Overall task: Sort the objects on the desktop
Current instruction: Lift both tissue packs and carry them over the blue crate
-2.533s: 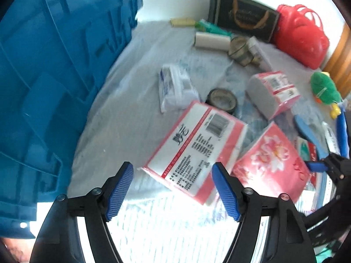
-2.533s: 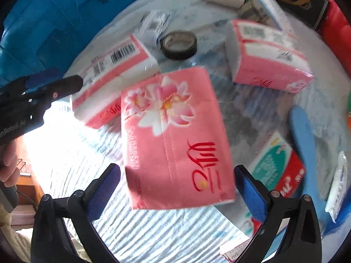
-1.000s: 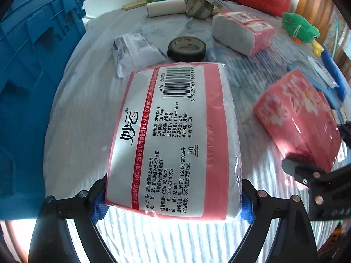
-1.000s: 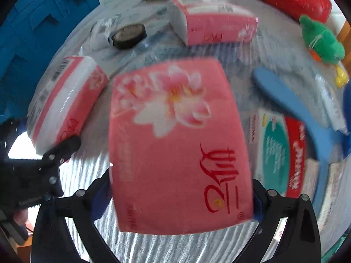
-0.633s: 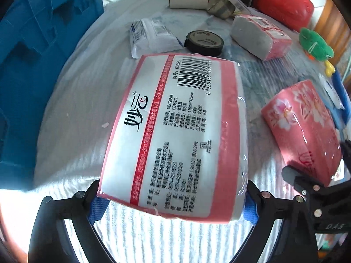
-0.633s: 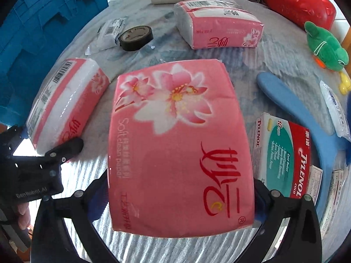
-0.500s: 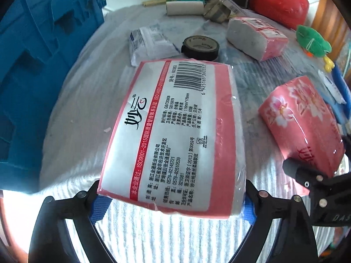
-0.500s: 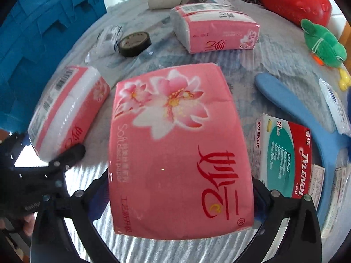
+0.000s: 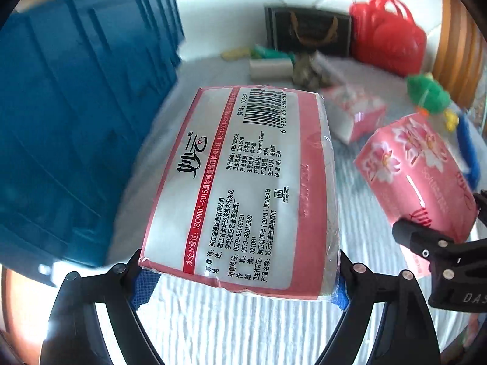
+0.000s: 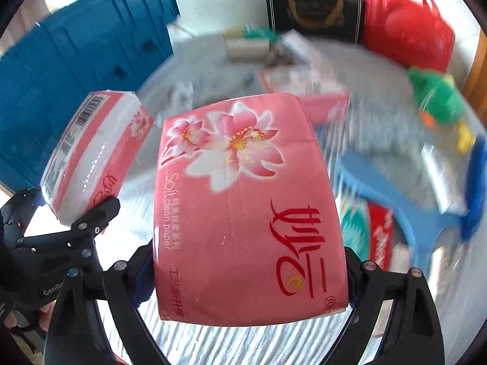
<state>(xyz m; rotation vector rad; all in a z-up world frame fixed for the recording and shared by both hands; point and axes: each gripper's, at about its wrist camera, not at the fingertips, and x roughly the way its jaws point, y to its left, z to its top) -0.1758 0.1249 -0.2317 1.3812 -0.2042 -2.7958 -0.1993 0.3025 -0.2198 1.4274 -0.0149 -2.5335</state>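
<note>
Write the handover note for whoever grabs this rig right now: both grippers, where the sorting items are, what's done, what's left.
Left gripper: jaws shut on the barcode-side tissue pack, held clear of the table.
Right gripper: jaws shut on the flower-print tissue pack, also lifted.
Blue crate stands at the left, beside the barcode-side tissue pack.
On the grey cloth: a third tissue pack, green plush toy, blue tool, medicine box, red bag at the back.
Done: both packs picked up.
Left: set both down wherever tissues belong, likely the crate, then sort the rest.
</note>
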